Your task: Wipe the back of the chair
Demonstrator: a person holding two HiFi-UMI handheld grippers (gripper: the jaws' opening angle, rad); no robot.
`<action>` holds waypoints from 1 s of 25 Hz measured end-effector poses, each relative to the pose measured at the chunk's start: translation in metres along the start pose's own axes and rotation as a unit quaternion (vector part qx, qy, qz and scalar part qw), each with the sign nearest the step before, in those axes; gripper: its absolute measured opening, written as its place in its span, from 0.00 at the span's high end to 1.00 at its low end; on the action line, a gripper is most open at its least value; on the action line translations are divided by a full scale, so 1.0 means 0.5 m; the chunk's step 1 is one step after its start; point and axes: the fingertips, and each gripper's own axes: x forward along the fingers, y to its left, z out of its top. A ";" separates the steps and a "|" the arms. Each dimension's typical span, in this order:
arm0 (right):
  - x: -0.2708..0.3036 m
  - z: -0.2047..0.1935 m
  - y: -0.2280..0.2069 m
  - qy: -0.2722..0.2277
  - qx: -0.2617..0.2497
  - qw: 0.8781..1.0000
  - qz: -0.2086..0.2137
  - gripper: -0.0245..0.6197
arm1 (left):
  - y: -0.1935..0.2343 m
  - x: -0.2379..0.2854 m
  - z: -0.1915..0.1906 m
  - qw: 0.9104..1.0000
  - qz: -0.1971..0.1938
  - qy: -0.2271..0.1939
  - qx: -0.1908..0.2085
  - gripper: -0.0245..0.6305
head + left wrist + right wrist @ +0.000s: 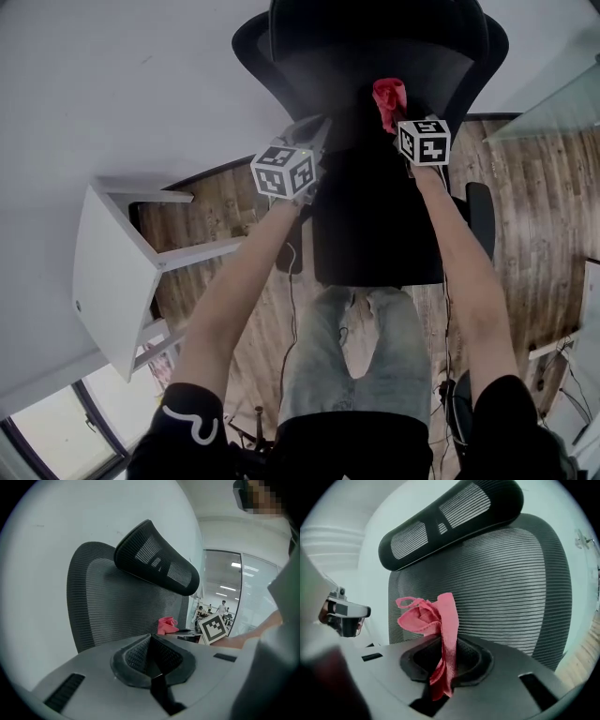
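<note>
Nearest the person, the seat of the chair (375,225) is seen from above. Open wooden floor (539,216) lies to the right of the chair. A white bench (103,272) stands to the left of the chair, apart from it. A white wall (122,75) rises behind the chair; how close it stands to the chair cannot be told.

In the head view the chair is lost in solid black, so its mesh cannot be made out and its base is hidden beneath the seat. The ribbed mesh of the chair back (501,592) and the headrest (450,522) above it are shown clearly only in the gripper views.

The left hand-held gripper (151,651) is held before the left part of the chair back, its jaws closed together with nothing between them. The right hand-held gripper (443,658) is clamped on a pink cloth (436,616), which stands up out of the jaws in a crumpled bunch below the headrest. Whether the cloth touches the chair back cannot be told.
</note>
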 end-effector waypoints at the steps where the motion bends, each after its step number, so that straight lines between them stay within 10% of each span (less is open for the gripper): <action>1: -0.005 -0.001 -0.011 0.001 -0.001 1.000 -0.003 0.85 | -0.006 0.005 -0.002 1.000 -0.002 0.000 -0.003 0.93; 25: -0.151 -0.042 -0.269 0.009 0.044 0.993 -0.113 0.85 | -0.111 0.091 -0.003 0.999 -0.049 0.011 -0.002 0.93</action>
